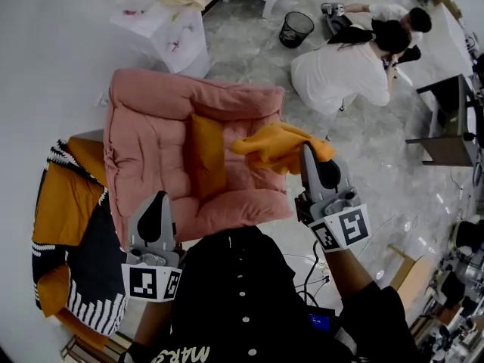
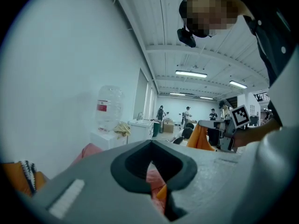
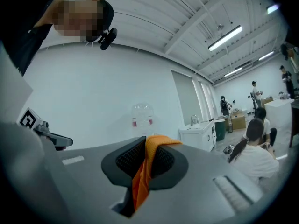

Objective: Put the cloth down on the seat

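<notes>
1. Cloth (image 1: 278, 147), orange and bunched, is clamped between the jaws of the right gripper (image 1: 308, 154). In the right gripper view a fold of it is pinched between the pads and draped over their tip.
2. In the head view the cloth is seen over the right armrest of a pink armchair (image 1: 174, 104) and over the right edge of its seat (image 1: 238, 184).
3. An orange cushion (image 1: 206, 153) is laid on the seat, just left of the cloth.
4. The left gripper (image 1: 157, 204) is held at the armchair's near left corner, with its jaws closed together and nothing between them.
5. An orange, black and white throw (image 1: 68, 233) is spread left of the armchair.
6. A person in white (image 1: 336, 74) is crouched on the floor at far right, near a black mesh bin (image 1: 296, 29).
</notes>
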Available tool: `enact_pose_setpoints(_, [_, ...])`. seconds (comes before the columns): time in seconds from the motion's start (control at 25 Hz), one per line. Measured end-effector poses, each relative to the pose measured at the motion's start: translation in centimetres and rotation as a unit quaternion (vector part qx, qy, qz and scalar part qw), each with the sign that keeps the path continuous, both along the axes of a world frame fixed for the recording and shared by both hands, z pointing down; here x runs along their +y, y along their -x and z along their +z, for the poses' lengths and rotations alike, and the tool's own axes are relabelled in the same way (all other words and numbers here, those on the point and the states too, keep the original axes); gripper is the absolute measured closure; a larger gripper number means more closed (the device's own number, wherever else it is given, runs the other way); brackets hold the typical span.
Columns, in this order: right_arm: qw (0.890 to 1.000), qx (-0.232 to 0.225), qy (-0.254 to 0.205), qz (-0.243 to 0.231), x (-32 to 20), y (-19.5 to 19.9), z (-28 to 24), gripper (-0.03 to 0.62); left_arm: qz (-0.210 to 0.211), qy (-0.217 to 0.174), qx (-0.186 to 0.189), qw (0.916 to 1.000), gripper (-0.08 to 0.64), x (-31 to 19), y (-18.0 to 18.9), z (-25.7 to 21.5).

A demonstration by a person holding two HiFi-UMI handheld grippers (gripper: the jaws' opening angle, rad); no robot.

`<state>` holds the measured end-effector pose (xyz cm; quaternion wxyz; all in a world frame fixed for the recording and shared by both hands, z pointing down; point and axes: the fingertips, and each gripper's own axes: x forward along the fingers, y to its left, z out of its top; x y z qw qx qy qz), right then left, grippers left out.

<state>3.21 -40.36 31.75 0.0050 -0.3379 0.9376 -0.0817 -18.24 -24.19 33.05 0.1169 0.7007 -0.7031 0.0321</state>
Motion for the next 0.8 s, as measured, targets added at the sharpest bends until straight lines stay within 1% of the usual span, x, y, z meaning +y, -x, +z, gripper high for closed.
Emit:
enact_pose_setpoints(0.16, [1.000, 0.011, 0.009, -0.013, -0.9, 1.2, 2.5, 0.557, 0.003, 0.010, 0.005, 0.9999, 0.560, 0.2, -0.7, 1.0])
enact_pose_setpoints(0.36, [0.999, 0.024, 0.022, -0.024, -1.4, 2.2, 6.3, 0.555, 0.038, 0.006, 0.022, 0.9990, 0.560, 0.7, -2.5, 2.1])
enact_pose_setpoints(0.6, [0.997, 0.049, 0.047, -0.038, -1.1, 3.5, 11.9, 0.555, 0.037, 0.046, 0.036, 0.9976, 0.560, 1.6, -2.7, 5.4])
enact_pose_setpoints(0.8, [0.995, 0.067, 0.065, -0.045, -0.9, 4.0, 16.4, 0.555, 0.040, 0.068, 0.044, 0.9959, 0.560, 1.5, -3.5, 8.0])
